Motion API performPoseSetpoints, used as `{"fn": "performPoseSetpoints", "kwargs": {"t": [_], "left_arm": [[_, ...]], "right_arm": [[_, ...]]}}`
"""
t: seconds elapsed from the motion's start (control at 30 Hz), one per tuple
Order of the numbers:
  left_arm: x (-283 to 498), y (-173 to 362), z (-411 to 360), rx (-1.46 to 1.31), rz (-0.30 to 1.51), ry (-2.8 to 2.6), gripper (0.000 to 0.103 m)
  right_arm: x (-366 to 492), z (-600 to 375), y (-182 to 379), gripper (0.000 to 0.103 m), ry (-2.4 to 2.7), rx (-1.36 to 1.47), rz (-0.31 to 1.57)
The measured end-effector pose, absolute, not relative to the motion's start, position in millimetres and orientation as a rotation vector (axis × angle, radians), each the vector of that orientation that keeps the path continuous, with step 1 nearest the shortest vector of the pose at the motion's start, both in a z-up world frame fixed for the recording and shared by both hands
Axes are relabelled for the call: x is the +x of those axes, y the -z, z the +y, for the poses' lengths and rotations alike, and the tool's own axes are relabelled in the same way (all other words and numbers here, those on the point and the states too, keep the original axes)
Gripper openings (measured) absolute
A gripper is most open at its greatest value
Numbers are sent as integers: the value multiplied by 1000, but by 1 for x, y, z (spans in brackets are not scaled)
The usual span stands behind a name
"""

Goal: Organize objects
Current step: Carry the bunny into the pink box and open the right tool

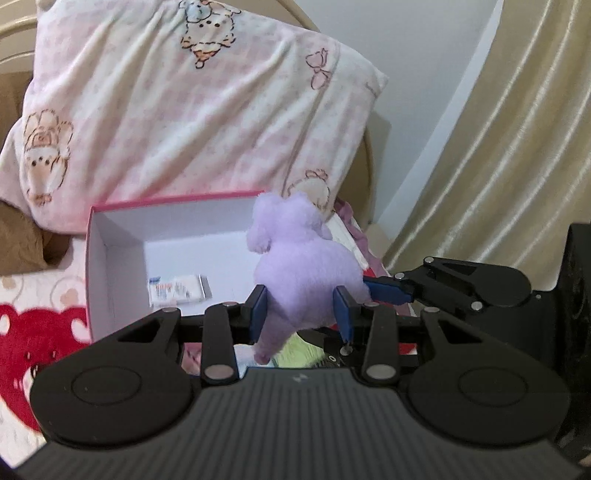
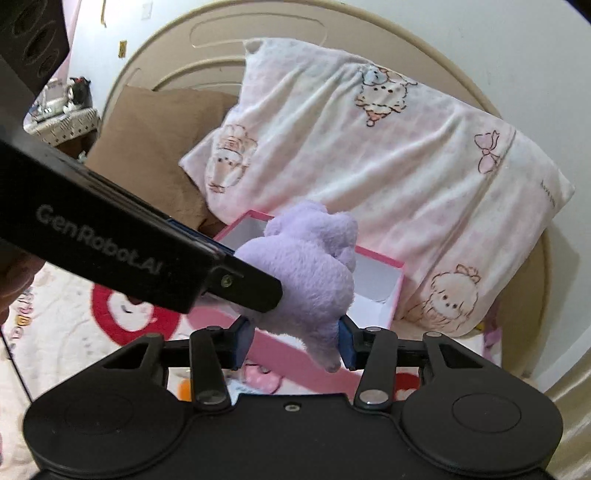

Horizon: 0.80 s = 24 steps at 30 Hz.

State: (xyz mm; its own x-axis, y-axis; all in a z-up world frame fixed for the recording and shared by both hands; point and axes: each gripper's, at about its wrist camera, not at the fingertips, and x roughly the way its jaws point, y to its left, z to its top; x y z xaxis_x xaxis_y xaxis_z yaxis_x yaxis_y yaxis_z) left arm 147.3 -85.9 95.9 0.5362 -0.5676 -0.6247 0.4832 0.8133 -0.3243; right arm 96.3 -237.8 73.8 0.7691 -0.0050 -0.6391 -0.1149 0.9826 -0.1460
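Left wrist view: your left gripper (image 1: 301,314) has its blue pads (image 1: 258,314) pressed into the lower body of a purple plush toy (image 1: 303,266), so the jaws are closed on the toy, which is held in the air above the near right part of an open pink box (image 1: 96,236) with a white interior. One small white packet (image 1: 177,290) with printed lettering lies on the box floor, toward the near left corner. Your right gripper (image 1: 384,290) enters from the right side, a blue fingertip touching the toy's right flank. Behind the box a large pillow (image 1: 166,110) with cartoon animal print leans against the headboard; a cream curtain (image 1: 509,147) hangs at right; a bedspread (image 1: 40,332) with red patches lies under the box at left. Right wrist view: your right gripper (image 2: 293,345) has the toy's lower end (image 2: 314,280) between its blue pads (image 2: 347,345); the right-hand pad touches the fur, the left-hand pad looks slightly apart from it, so you cannot tell whether these jaws truly clamp. The black body of your left gripper (image 2: 243,286), lettered "GenRobot.AI", crosses from the upper left and meets the toy's side. The pink box (image 2: 391,295) sits just behind and below the toy, with the pillow (image 2: 369,166) beyond it, a brown cushion (image 2: 147,147) to its left and the rounded headboard (image 2: 258,33) above.
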Motion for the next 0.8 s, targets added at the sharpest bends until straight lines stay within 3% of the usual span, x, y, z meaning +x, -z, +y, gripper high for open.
{"fn": "performPoseSetpoints", "kwargs": {"t": [0.23,0.8], "left_arm": [[203,-52,-94,-155,796,590,37],[327,75,-79,-536,1069,529,37]], "right_arm": [[158,-258,-45,51,-32,-231,789],[265,-272,50,49,-13,-308,1030]]}}
